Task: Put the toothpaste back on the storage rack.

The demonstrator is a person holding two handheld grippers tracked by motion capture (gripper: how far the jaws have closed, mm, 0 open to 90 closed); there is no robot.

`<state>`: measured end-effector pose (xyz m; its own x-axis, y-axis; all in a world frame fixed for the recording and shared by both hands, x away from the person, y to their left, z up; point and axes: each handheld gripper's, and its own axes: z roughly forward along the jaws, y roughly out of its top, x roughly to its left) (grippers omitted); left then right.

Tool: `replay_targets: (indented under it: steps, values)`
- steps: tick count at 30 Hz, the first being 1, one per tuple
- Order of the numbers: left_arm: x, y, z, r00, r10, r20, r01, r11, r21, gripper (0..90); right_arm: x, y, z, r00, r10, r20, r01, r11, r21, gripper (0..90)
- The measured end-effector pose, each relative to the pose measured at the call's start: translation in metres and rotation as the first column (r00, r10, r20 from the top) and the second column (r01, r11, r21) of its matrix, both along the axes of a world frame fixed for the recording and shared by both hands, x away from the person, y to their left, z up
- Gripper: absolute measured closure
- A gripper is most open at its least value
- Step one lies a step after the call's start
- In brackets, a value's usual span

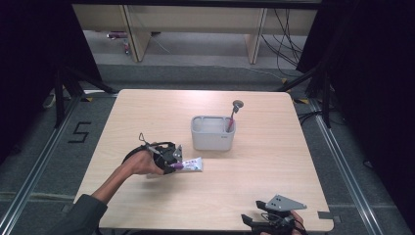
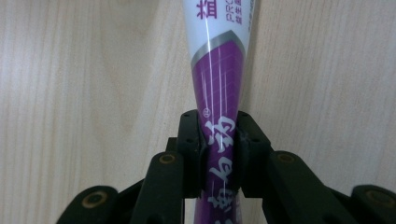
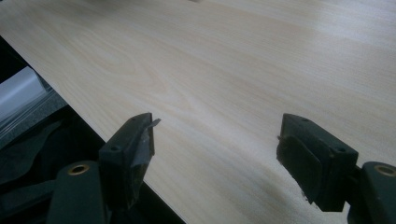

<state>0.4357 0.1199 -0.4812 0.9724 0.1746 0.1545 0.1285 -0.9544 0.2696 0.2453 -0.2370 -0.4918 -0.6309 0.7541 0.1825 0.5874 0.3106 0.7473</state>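
Table (image 1: 254, 181) light wood. Grey bin (image 1: 213, 133) at centre, brush (image 1: 234, 113) standing in it. Tube (image 1: 191, 165) flat on table, near bin. Left gripper (image 1: 177, 164) jaws pinching tube's purple end. Right gripper (image 1: 254, 220) at near edge, jaws spread, empty.

On the table (image 1: 274, 171) the left gripper (image 1: 175, 163) grips the purple end of a tube (image 1: 191, 165) that lies flat. Behind it stands a grey holder (image 1: 213, 137) with a toothbrush (image 1: 233, 115) inside. The right gripper (image 1: 254, 221) rests at the near edge.
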Motion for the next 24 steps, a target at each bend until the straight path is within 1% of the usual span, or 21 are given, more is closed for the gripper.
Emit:
replay_targets:
  steps: [3, 6, 11, 12, 13, 14, 15, 16, 17, 18, 19, 20, 22, 23, 24]
  values:
    - [0.000, 0.000, 0.000, 0.9999, 0.009, -0.007, -0.009, 1.0000, 0.000, 75.0, 0.000, 0.000, 0.000, 1.0000, -0.003, 0.002, 0.003, 1.000, -0.006, 27.8]
    - [0.001, 0.000, 0.000, 0.9998, 0.014, -0.013, -0.014, 0.9999, 0.000, 75.2, 0.000, 0.000, 0.000, 1.0000, 0.001, -0.002, -0.001, 1.000, -0.001, 27.8]
    - [0.003, -0.001, 0.001, 0.9995, 0.024, -0.020, -0.024, 0.9997, 0.008, 75.6, 0.000, 0.000, 0.000, 1.0000, -0.002, -0.001, 0.002, 1.000, -0.005, 27.8]
    - [0.004, -0.003, 0.002, 0.9984, 0.038, -0.041, -0.037, 0.9991, 0.023, 75.6, 0.000, 0.000, 0.000, 1.0000, -0.003, -0.001, 0.003, 1.000, -0.006, 27.8]
    - [0.005, -0.004, 0.003, 0.9980, 0.042, -0.047, -0.040, 0.9986, 0.033, 75.6, 0.000, 0.000, -0.001, 1.0000, -0.003, 0.000, 0.003, 1.000, -0.004, 27.8]
    - [0.005, -0.004, 0.003, 0.9980, 0.042, -0.047, -0.040, 0.9986, 0.033, 75.6, 0.000, 0.000, -0.001, 1.0000, -0.003, 0.000, 0.003, 1.000, -0.004, 27.8]
    - [0.006, -0.007, 0.004, 0.9969, 0.053, -0.058, -0.050, 0.9971, 0.058, 75.6, 0.000, 0.000, 0.000, 1.0000, 0.000, -0.003, 0.000, 1.000, -0.012, 27.8]
    - [0.006, -0.009, 0.004, 0.9961, 0.062, -0.062, -0.058, 0.9962, 0.066, 75.6, 0.000, 0.000, 0.000, 1.0000, 0.003, -0.005, -0.003, 1.000, -0.008, 27.8]
    - [0.006, -0.009, 0.004, 0.9961, 0.062, -0.062, -0.058, 0.9962, 0.066, 75.6, 0.000, 0.000, 0.000, 1.0000, 0.003, -0.005, -0.003, 1.000, -0.008, 27.8]
    - [0.006, -0.011, 0.004, 0.9944, 0.077, -0.072, -0.072, 0.9943, 0.079, 75.6, 0.000, 0.000, -0.001, 1.0000, 0.001, -0.002, -0.001, 1.000, -0.007, 27.8]
    - [0.007, -0.011, 0.004, 0.9945, 0.076, -0.073, -0.069, 0.9938, 0.087, 75.7, 0.000, 0.000, -0.001, 1.0000, 0.000, 0.000, 0.000, 1.000, -0.009, 27.8]
    - [0.007, -0.012, 0.004, 0.9920, 0.092, -0.086, -0.085, 0.9925, 0.088, 75.7, 0.000, 0.000, -0.001, 1.0000, 0.001, -0.007, -0.002, 1.000, -0.010, 27.8]
    - [0.009, -0.013, 0.005, 0.9915, 0.092, -0.092, -0.082, 0.9916, 0.100, 75.8, 0.000, 0.001, -0.001, 0.9998, 0.009, -0.016, -0.009, 1.000, -0.002, 27.8]
    - [0.009, -0.014, 0.005, 0.9909, 0.095, -0.095, -0.085, 0.9908, 0.105, 75.8, 0.001, 0.001, -0.001, 0.9999, 0.014, -0.007, -0.014, 1.000, -0.013, 27.8]
    - [0.009, -0.014, 0.005, 0.9909, 0.095, -0.095, -0.085, 0.9908, 0.105, 75.8, 0.000, 0.001, 0.000, 0.9999, 0.007, -0.012, -0.007, 1.000, -0.013, 27.8]
